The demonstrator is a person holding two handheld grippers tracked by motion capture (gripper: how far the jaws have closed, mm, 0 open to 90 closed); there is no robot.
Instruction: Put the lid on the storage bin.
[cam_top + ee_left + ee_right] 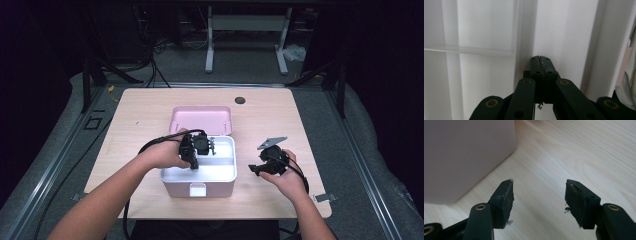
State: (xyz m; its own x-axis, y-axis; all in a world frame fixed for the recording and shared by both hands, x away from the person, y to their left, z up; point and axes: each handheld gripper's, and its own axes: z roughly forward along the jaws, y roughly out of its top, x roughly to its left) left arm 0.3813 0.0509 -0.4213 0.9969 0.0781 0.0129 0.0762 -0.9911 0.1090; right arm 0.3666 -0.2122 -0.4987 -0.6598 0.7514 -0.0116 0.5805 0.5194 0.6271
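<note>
Item: pink lidded box, open at frame centre; my two tongs, one inside it, one waiting beside it.

Left of centre in the high view, my left tongs [194, 150] reach down into the pink box [197, 189], over its white inner tray [222, 172]; in the left gripper view the jaws are pressed fully together, and I can make out nothing between them, only the tray's white dividers behind. The lid [201, 120] lies folded back toward the upper centre, presumably to leave the interior reachable. Right of centre, my right tongs [265, 167] sit low over the bare table [150, 107], near the box wall but apart from it, jaws spread wide and empty, apparently held ready clear of the other hand's work.
</note>
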